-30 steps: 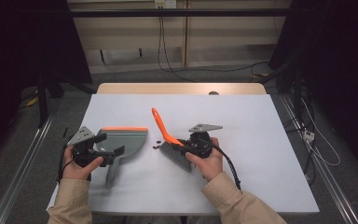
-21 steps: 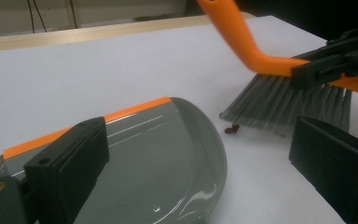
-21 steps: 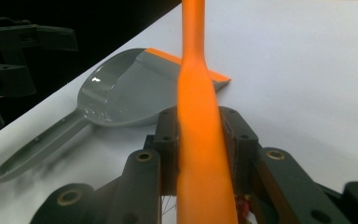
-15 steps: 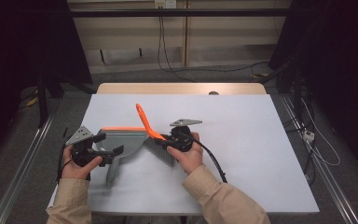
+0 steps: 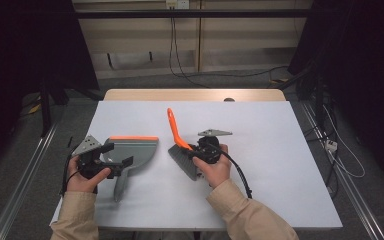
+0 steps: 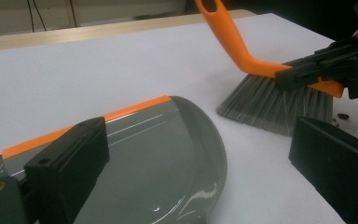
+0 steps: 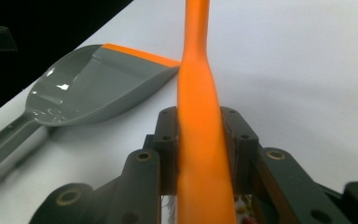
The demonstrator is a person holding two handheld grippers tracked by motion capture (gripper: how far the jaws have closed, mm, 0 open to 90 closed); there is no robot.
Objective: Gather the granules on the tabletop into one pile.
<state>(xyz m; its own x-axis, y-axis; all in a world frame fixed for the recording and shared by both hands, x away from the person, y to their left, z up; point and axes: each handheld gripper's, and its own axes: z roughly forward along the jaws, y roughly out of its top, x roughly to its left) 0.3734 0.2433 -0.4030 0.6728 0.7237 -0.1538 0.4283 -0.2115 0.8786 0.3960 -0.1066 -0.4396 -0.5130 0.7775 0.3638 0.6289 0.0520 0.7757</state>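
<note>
While the right gripper (image 5: pixel 196 151) clamps the hand brush (image 5: pixel 180 147) by its orange handle, the grey bristles rest on the white table (image 5: pixel 280 150) right of centre; small dark crumbs (image 6: pixel 340 118) lie just beside the bristles; the handle slants up and away, a hole near its tip; the grey dustpan (image 5: pixel 132 150), orange-lipped and glossy, lies near to the left, bare tabletop between them; the left gripper (image 5: pixel 114 154), jaws spread apart, straddles the pan's rear where its handle begins.

Dustpan (image 5: pixel 132 149) left of brush (image 5: pixel 182 150)
</note>
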